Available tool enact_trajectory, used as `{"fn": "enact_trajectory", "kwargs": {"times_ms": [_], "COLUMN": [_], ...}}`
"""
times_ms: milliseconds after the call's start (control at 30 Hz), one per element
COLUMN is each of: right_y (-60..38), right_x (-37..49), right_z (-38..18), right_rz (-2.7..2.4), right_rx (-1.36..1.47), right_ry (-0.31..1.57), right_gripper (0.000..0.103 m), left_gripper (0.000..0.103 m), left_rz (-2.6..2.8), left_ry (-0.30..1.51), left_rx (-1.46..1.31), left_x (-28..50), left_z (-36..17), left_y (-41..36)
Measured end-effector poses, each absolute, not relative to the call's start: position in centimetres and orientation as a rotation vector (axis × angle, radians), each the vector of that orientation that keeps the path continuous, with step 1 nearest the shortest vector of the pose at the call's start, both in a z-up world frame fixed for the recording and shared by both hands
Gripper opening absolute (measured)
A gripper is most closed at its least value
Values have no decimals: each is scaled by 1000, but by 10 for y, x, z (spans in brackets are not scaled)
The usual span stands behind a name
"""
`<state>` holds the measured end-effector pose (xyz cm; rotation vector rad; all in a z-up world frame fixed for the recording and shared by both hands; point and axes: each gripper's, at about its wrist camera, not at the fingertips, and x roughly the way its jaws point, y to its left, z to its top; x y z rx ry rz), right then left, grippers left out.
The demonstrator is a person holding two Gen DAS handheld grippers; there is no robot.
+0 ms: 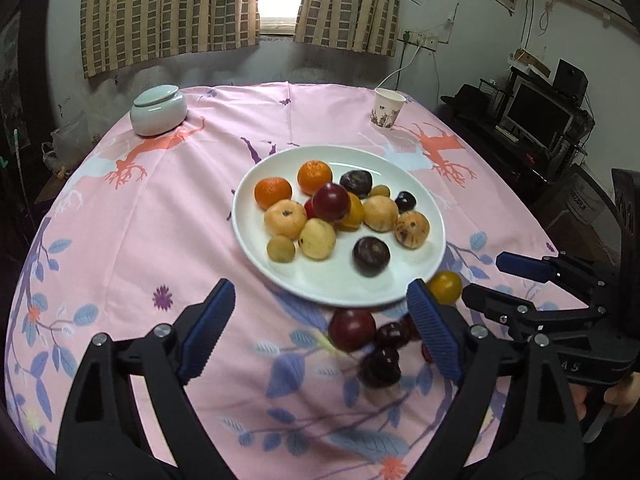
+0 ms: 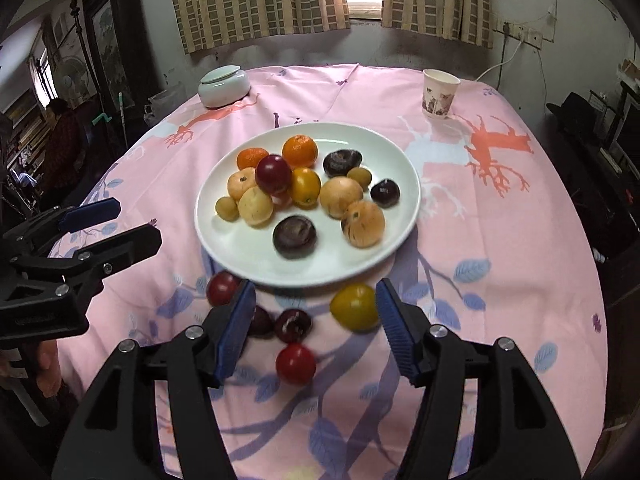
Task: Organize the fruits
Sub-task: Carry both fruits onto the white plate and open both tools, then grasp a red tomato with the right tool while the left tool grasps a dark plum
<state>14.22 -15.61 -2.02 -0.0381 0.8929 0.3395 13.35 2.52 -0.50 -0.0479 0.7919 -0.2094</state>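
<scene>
Left wrist view: left claw point(image 1: 320, 326) is seen spread wide, ribbed blue pads, nothing gripped. Round white ceramic plate point(image 1: 340, 288) sits mid-counter on the pink printed cloth point(image 1: 160, 208), loaded with smooth oranges, tan rough-skinned fruits, dark purple and red plums. Fruits are roundish; no long axis can be read. Loose red plum point(image 1: 352, 329) and dark plums lie on the cloth just below the rim.

Right wrist view: right claw point(image 2: 316, 330) is seen open, empty. Loose glossy yellow fruit point(image 2: 354, 307) lies beside its right pad; small red round fruit point(image 2: 296, 363) lies between the pads, untouched.
</scene>
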Motion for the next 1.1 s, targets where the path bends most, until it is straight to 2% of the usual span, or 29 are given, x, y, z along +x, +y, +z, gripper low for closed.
{"fn": "enact_trajectory", "kwargs": {"times_ms": [333, 800, 867, 933, 967, 1100], "right_y": [-158, -138, -137, -135, -134, -140], "right_x": [80, 120, 126, 132, 133, 125], "right_z": [-45, -82, -87, -92, -96, -88], "right_rz": [323, 335, 336, 350, 338, 348], "right_rx": [-50, -57, -48, -41, -53, -31], "right_ry": [927, 976, 984, 1005, 1014, 996], "right_gripper": [63, 63, 57, 35, 31, 31], "left_gripper": [90, 90, 90, 90, 90, 90], "left_rz": [-181, -148, -148, -147, -146, -153], "left_ry": [841, 864, 863, 863, 863, 870], "left_rx": [-25, -28, -33, -36, -35, -22], "left_x": [81, 85, 85, 86, 86, 88], "left_z": [-41, -52, -52, -52, -51, -52], "left_y": [16, 23, 24, 26, 26, 22]}}
